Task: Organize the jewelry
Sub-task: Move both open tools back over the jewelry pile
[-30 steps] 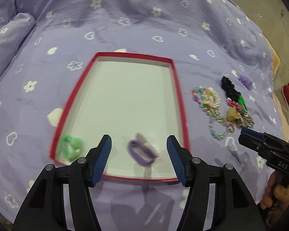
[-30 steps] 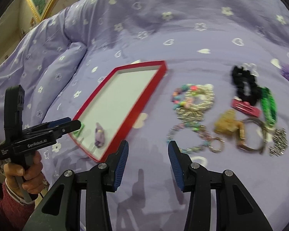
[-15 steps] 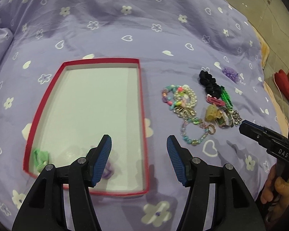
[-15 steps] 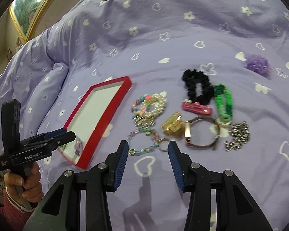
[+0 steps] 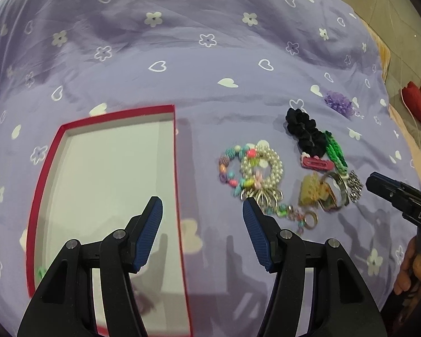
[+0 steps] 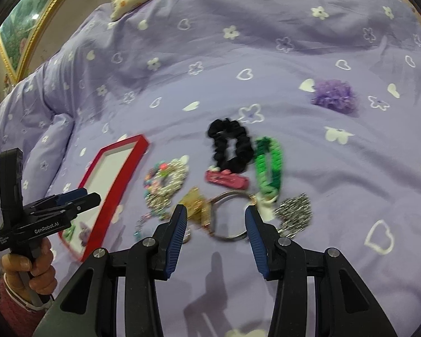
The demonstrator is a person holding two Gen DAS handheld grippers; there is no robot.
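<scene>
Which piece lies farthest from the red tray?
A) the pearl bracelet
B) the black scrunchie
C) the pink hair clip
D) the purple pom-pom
D: the purple pom-pom lies alone on the bedspread, beyond the black scrunchie, well past the cluster beside the red tray.

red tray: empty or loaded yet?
Loaded, barely. The tray holds a green piece and a purple piece at its near end; the rest is bare.
</scene>
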